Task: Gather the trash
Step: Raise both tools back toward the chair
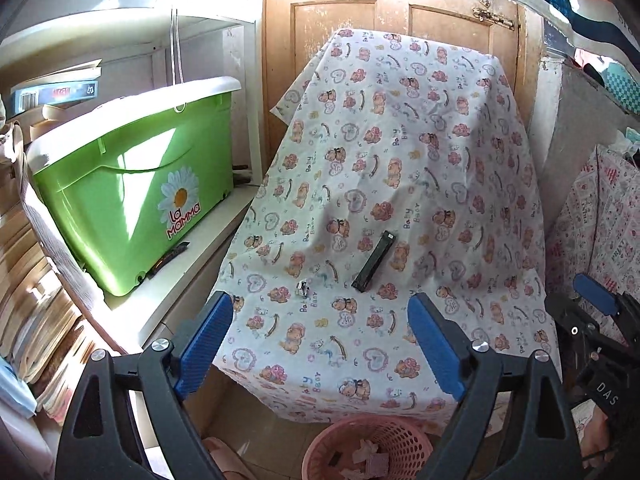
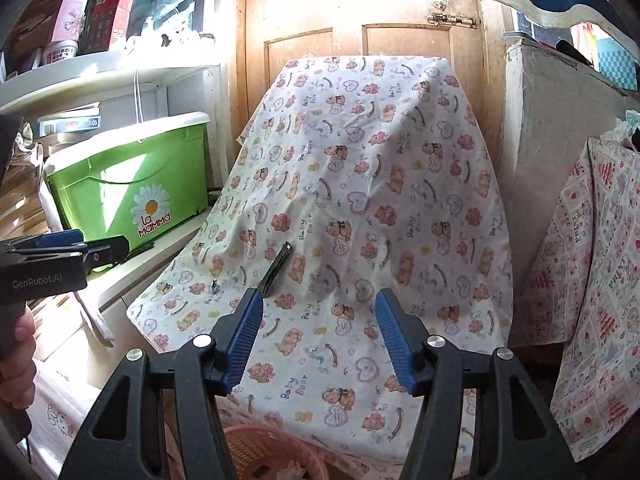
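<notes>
2 pieces of trash lie on the bear-print cloth (image 1: pixel 400 160): a flat black wrapper (image 1: pixel 374 261) and a small crumpled scrap (image 1: pixel 303 288) just beside it. Your left gripper (image 1: pixel 320 320) and right gripper (image 2: pixel 319 320) both hang spread and empty. Pinch too deep and you snag cloth, dragging both pieces past the pink basket (image 1: pixel 368 448) below.

A table draped in a bear-printed cloth (image 1: pixel 400 168) is set against a worn wooden door (image 1: pixel 340 28) fitted with a metal latch (image 1: pixel 493 17). To the left, white shelving (image 1: pixel 120 12) is lit by strong sunlight, and a green plastic tub (image 1: pixel 132 184) is kept on its lower board. A white cabinet (image 2: pixel 560 128) is seen on the right, beside furniture covered in patterned fabric (image 2: pixel 600 300).
</notes>
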A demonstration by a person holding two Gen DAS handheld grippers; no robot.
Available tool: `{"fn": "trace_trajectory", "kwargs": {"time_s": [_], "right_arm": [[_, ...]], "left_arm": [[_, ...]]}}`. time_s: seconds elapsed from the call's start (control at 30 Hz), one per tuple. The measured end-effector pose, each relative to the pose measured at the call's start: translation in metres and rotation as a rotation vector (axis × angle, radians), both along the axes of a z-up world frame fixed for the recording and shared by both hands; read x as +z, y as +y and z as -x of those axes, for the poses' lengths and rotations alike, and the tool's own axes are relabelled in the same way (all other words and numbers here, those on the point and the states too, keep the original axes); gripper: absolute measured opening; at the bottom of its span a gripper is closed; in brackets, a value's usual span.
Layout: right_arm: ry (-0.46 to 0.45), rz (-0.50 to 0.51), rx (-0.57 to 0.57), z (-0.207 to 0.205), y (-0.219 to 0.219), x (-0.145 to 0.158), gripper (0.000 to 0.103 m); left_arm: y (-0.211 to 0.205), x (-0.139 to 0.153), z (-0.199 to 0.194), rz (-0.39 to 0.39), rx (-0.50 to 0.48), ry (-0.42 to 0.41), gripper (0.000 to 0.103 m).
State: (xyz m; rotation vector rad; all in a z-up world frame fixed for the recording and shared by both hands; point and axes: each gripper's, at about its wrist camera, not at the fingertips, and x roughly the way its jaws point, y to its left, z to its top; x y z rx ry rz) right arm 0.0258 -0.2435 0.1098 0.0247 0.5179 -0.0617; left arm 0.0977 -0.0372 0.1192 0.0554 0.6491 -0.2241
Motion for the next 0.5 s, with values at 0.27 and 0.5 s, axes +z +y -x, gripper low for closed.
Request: {"fn": "trace_trajectory", "kwargs": {"time_s": [0.27, 0.5], "right_arm": [[0.022, -0.069, 0.017, -0.041, -0.004, 0.013, 0.064], [0.046, -0.062, 0.033, -0.091, -0.010, 0.000, 0.065]], "left_arm": [[-0.003, -0.023, -0.043, 0.002, -0.018, 0.069, 0.089], [-0.003, -0.029, -0.098, 0.011, 0.008, 0.107, 0.096]]}}
